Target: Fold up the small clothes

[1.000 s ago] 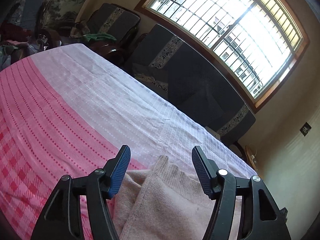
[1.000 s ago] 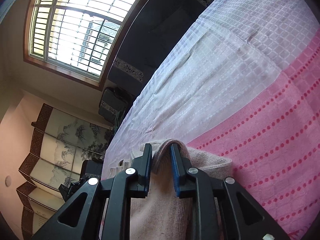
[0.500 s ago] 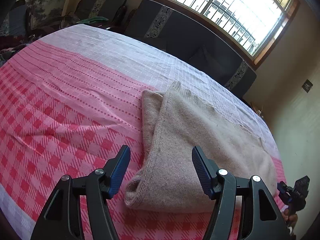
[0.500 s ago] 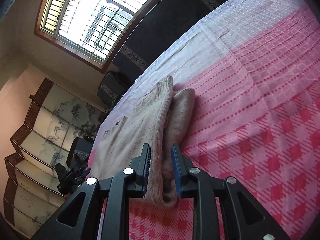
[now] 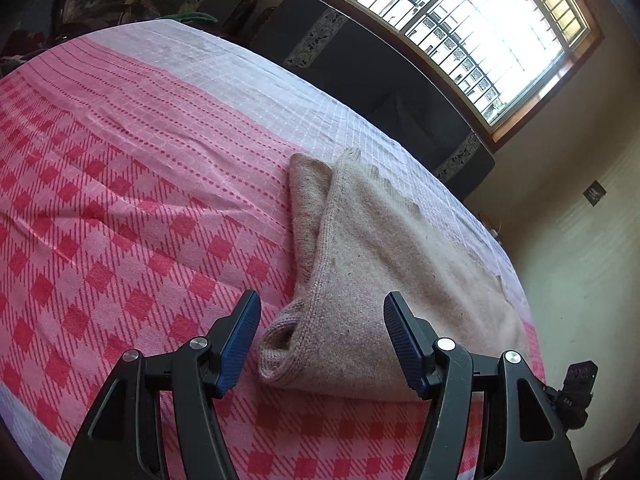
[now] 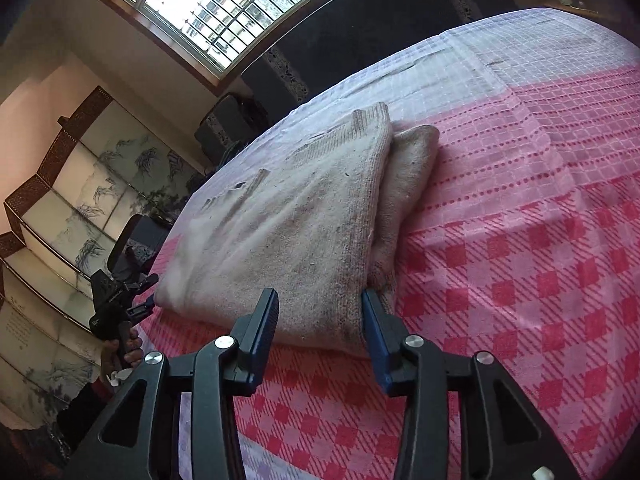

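A beige knit garment (image 5: 376, 272) lies folded flat on the pink checked bedspread (image 5: 120, 208); it also shows in the right wrist view (image 6: 288, 232). A sleeve sticks out along its folded side, with a ribbed cuff (image 5: 280, 336) at the near end. My left gripper (image 5: 322, 336) is open and empty, just in front of the garment's near edge. My right gripper (image 6: 320, 320) is open and empty, its jaws either side of the garment's near corner, not holding it.
The bedspread (image 6: 520, 260) turns white toward the far side. Dark sofas (image 5: 360, 64) stand under a barred window (image 5: 460, 12). A painted folding screen (image 6: 80, 200) stands at the left. The other gripper appears at each view's edge (image 5: 576, 396) (image 6: 116, 300).
Both grippers drew back from the far end to the garment's near edge. The right gripper, shut on the cloth before, has opened and let it go. The garment now lies folded.
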Demonstrator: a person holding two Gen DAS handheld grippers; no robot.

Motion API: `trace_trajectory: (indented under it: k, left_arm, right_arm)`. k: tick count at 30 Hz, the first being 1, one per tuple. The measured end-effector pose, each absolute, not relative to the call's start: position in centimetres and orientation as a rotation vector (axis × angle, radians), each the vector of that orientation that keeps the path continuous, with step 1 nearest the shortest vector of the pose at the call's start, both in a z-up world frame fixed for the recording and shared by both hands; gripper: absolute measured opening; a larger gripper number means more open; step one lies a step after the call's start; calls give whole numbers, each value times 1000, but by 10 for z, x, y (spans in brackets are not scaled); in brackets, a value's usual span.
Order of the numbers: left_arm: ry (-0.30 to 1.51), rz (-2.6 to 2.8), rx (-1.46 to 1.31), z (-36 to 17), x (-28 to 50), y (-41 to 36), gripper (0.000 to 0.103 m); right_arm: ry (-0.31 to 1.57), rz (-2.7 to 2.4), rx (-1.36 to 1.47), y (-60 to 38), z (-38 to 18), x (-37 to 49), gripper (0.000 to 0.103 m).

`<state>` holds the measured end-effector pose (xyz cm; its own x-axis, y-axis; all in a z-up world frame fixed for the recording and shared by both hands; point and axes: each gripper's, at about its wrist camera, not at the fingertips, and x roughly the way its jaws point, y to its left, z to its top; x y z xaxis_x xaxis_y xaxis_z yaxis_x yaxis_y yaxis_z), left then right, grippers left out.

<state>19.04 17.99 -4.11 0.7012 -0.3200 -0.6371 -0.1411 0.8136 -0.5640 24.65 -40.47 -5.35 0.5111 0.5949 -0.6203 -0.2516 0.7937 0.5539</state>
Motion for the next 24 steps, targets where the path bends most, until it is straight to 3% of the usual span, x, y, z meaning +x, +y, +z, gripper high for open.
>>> trace_trajectory:
  k: [4, 12, 15, 24]
  left_arm:
    - [791, -112, -617, -38, 181, 182, 64]
    - [826, -121, -539, -33, 181, 168, 64]
    - [829, -129, -540, -33, 181, 170, 64]
    - [839, -168, -492, -26, 188, 171, 64]
  right_arm:
    - [871, 509, 422, -413, -47, 242, 19]
    - [921, 539, 445, -414, -55, 263, 28]
    - [909, 581, 376, -404, -50, 255, 8]
    - [973, 580, 302, -403, -57, 251, 8]
